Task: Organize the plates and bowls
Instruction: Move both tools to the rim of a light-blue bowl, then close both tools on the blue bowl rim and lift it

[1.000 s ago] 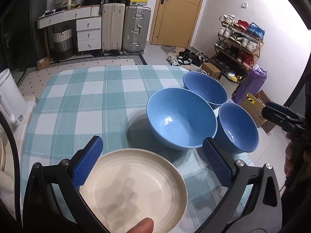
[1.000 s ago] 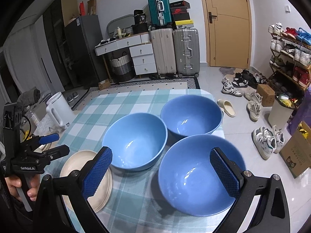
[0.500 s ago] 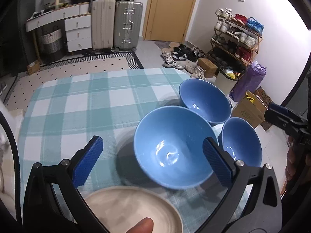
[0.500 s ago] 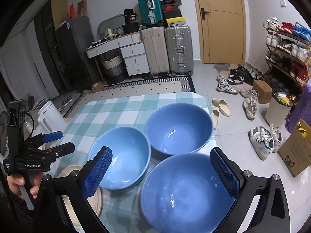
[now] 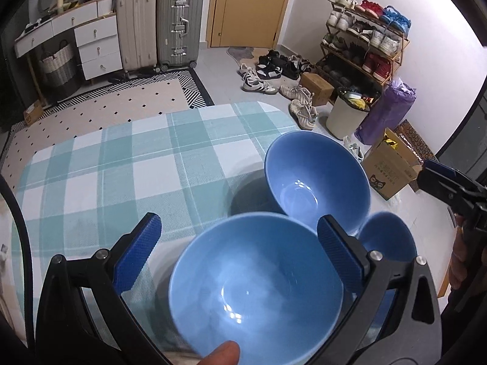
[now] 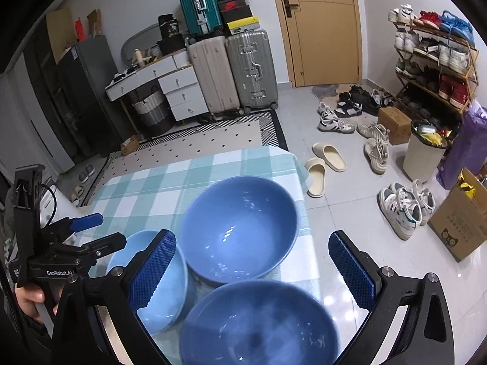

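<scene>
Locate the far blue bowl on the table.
The far bowl sits near the table's far right edge, beyond the two nearer bowls; in the left wrist view it is right of centre.

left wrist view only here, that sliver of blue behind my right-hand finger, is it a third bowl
Observer: Yes. The right wrist view shows the third bowl across its full width, below the right gripper.
Operator: is that gripper closed on it
Observer: No, its jaws stand wide open, one finger on each side, and no contact shows.
Operator: anything on the floor past the table corner
Observer: A pair of cream slippers lies beside the table.
</scene>
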Demonstrator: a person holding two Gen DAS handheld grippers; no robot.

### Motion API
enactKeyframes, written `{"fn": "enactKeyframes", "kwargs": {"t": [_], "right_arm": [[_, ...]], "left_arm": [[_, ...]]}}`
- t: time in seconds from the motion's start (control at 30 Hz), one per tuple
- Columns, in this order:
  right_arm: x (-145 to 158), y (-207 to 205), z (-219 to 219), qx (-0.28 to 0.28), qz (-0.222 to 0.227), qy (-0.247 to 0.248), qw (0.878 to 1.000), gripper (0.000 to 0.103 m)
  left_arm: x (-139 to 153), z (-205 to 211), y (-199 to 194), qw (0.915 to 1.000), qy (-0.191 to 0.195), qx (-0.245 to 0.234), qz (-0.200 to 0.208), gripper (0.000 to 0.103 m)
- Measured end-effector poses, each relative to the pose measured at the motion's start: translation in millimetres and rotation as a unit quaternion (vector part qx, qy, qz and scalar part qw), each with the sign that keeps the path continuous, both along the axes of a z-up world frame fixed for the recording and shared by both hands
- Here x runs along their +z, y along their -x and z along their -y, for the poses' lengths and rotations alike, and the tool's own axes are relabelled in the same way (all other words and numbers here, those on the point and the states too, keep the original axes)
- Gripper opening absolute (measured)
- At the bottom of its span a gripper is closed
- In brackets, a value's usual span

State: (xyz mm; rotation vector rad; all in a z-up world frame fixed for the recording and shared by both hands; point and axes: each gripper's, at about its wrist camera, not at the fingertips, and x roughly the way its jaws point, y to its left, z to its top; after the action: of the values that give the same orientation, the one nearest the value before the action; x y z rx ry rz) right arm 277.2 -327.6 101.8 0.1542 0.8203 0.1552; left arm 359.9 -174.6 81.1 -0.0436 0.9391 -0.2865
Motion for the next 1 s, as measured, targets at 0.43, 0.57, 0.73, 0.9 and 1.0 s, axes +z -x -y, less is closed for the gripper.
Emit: {"fn": "enactKeyframes", "kwargs": {"t": [0.43,0.57,0.73,0.9,1.0], "right_arm": [[-39.6,-45.9,25.0,-0.007,-0.03,-0.013,0.999,0.101],[-54.2,-56.8,24.5,-0.004,-0.045,-0.012,0.999,0.094],[-68.4,-66.2,22.3,0.002,-0.061,-0.013,0.998,0.086],[-78.3,-72.0,22.3,0.005,-0.072,-0.021,0.997,0.073],[-83.6,-73.6,21.4,0.008,-0.078,-0.023,0.997,0.064]], "left_arm": [[-41.0,36.1,-63.4,0.999,-0.025,-0.006,-0.036,0.102],[-53.7,44.7,-74.4,0.9983,-0.026,-0.016,-0.049,0.102],[-61.9,50.0,-82.3,0.9979,-0.021,-0.024,-0.057,0.097],[-70.8,56.7,-86.4,0.9967,-0.018,-0.043,-0.067,0.075],[-75.0,61.5,-85.9,0.9957,-0.017,-0.056,-0.071,0.064]]}}
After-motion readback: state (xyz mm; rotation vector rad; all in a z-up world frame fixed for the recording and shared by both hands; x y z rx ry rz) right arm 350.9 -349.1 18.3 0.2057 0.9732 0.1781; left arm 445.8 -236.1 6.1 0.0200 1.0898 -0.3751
